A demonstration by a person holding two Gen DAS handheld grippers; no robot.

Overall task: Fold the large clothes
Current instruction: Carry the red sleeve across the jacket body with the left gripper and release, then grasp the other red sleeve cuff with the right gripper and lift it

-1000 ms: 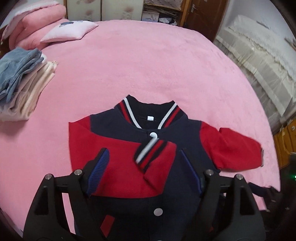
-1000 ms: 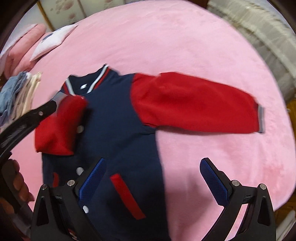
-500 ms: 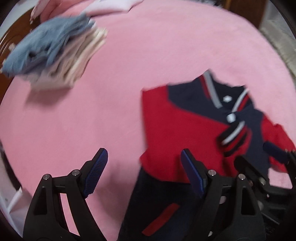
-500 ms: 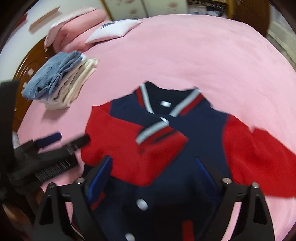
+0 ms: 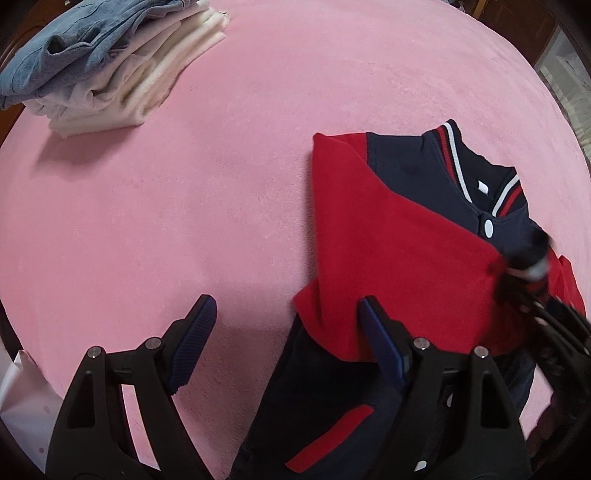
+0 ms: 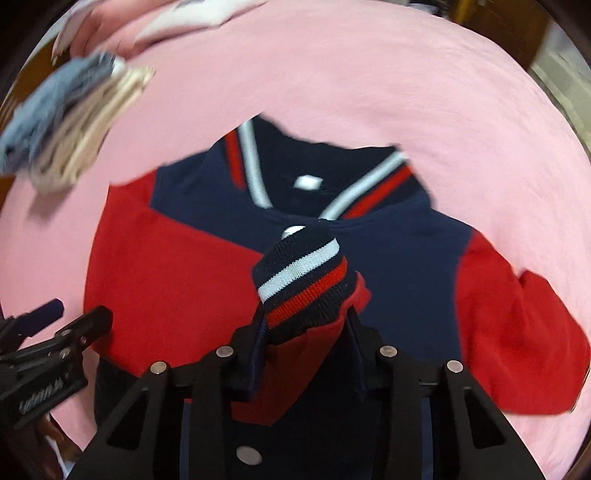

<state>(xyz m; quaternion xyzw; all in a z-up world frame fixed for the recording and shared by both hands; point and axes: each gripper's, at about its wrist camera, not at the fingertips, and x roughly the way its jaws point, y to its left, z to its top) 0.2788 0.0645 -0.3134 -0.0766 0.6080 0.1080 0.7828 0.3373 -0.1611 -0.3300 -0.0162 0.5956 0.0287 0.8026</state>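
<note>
A navy jacket (image 5: 417, 184) with red sleeves lies face up on the pink bedcover (image 5: 184, 203). Its left sleeve (image 5: 369, 240) is folded across the chest. My left gripper (image 5: 284, 306) is open above the jacket's left edge, one finger over the red sleeve fold, the other over bare bedcover. In the right wrist view the striped cuff (image 6: 301, 273) of that folded sleeve stands bunched between my right gripper's (image 6: 304, 321) fingers, whose jaws are closing and pinch it. The other red sleeve (image 6: 517, 332) lies out to the right. The left gripper (image 6: 79, 312) shows at the left edge there.
A stack of folded clothes (image 5: 103, 70) with a blue denim piece on top sits at the far left of the bed. A pale pillow (image 6: 192, 14) lies at the head. Something white (image 5: 22, 398) shows at the bed's near left edge.
My right gripper moved from the jacket's right side to the folded sleeve's cuff and narrowed around it, bunching it up. The left gripper slid left to the jacket's edge, still open.
</note>
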